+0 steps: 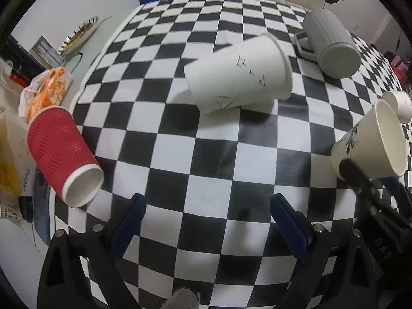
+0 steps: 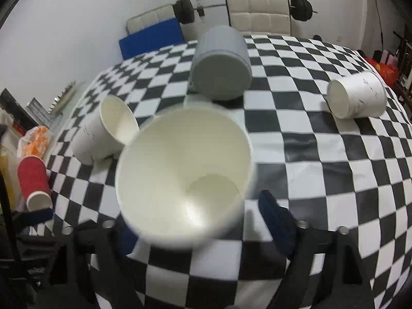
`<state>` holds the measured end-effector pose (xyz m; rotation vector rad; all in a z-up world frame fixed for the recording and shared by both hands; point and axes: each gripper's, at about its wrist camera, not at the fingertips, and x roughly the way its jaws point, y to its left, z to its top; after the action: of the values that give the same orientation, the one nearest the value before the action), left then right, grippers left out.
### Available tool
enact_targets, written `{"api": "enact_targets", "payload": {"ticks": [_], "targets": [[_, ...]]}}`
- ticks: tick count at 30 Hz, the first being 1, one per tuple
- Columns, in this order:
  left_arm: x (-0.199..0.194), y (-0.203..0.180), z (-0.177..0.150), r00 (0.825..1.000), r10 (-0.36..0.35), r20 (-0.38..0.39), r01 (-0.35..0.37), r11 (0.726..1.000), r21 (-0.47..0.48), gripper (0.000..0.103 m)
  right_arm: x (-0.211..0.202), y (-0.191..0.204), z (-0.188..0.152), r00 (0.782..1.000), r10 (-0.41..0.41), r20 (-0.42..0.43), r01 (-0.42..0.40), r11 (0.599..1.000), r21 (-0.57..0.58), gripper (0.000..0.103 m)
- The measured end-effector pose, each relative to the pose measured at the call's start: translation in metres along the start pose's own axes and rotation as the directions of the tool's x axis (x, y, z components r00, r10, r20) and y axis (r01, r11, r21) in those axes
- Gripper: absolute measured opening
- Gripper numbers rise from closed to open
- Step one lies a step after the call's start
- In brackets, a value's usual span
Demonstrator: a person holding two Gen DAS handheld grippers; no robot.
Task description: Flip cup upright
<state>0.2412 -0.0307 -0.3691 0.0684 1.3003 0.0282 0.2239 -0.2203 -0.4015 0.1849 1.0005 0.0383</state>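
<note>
Three white paper cups, one red cup (image 1: 61,152) and one grey mug (image 1: 332,43) show on the checkered tabletop (image 1: 206,159). The right gripper (image 2: 195,221) has its jaws clamped on one white cup (image 2: 185,175), tilted with its mouth toward the camera, near the front edge. A second white cup (image 1: 239,72) lies on its side mid-table; a third (image 2: 358,97) lies toward the right edge. The red cup lies at the left edge, the mug toward the far edge. The left gripper (image 1: 206,221) has its jaws apart around nothing.
</note>
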Motion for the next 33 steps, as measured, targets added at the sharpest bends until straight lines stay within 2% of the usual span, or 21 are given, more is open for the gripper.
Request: {"api": "enact_targets", "payload": {"ticks": [7, 12, 18, 26, 33], "targets": [[-0.032, -0.001, -0.006, 0.996, 0.028, 0.085, -0.031, 0.999, 0.029, 0.099, -0.02, -0.001, -0.016, 0.99, -0.129, -0.049, 0.129, 0.992, 0.001, 0.089], [-0.056, 0.001, -0.013, 0.993, 0.0, 0.119, -0.006, 0.999, 0.043, 0.099, -0.058, -0.003, -0.03, 0.977, -0.206, -0.056, 0.208, 0.978, 0.03, 0.089], [-0.103, -0.003, -0.029, 0.978, 0.006, 0.206, -0.021, 0.997, 0.073, 0.099, -0.118, -0.005, -0.034, 0.954, -0.296, -0.039, 0.299, 0.951, 0.081, 0.09], [-0.176, -0.003, -0.054, 0.961, -0.039, 0.274, 0.013, 0.995, 0.097, 0.1, -0.21, 0.003, -0.041, 0.949, -0.316, 0.011, 0.314, 0.945, 0.092, 0.09], [-0.252, -0.001, -0.089, 0.938, -0.07, 0.338, 0.037, 0.994, 0.102, 0.1, -0.301, 0.016, -0.051, 0.956, -0.288, 0.049, 0.284, 0.955, 0.087, 0.09]]}}
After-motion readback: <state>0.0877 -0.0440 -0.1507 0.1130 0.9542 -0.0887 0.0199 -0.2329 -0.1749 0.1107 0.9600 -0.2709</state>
